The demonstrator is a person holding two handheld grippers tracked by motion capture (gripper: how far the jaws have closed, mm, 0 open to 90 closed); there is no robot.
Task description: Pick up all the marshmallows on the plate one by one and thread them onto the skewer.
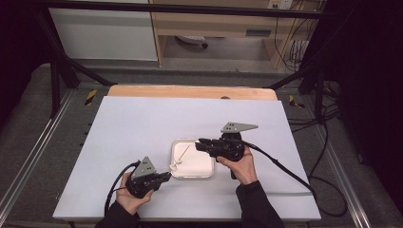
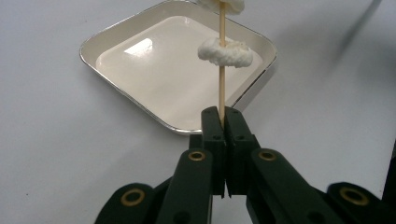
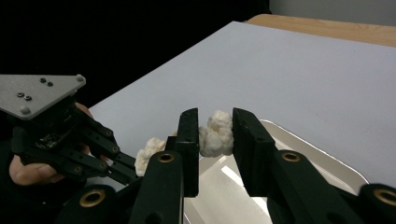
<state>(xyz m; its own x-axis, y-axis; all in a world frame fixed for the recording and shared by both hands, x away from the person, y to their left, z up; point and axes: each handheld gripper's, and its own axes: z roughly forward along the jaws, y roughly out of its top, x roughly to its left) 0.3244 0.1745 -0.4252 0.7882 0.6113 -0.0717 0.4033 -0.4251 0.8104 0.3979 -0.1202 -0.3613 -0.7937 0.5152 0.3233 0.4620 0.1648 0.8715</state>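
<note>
My left gripper (image 1: 167,175) (image 2: 223,114) is shut on the lower end of a thin wooden skewer (image 2: 222,88) (image 1: 183,153) that slants up over a shallow white tray (image 1: 205,166) (image 2: 140,70). A white lumpy piece (image 2: 225,52) (image 1: 175,165) (image 3: 148,154) is threaded on the skewer. Another white piece (image 2: 219,3) shows at the top edge of the left gripper view. My right gripper (image 1: 198,142) (image 3: 215,116) hovers over the tray's far side, shut on a white lumpy piece (image 3: 215,134). I cannot tell whether that piece touches the skewer.
The tray (image 3: 317,158) lies on a white sheet (image 1: 142,123) covering the table, with a wooden strip (image 1: 190,91) at the far edge. Cables (image 1: 285,171) trail from both grippers. Dark frame rails and floor surround the table.
</note>
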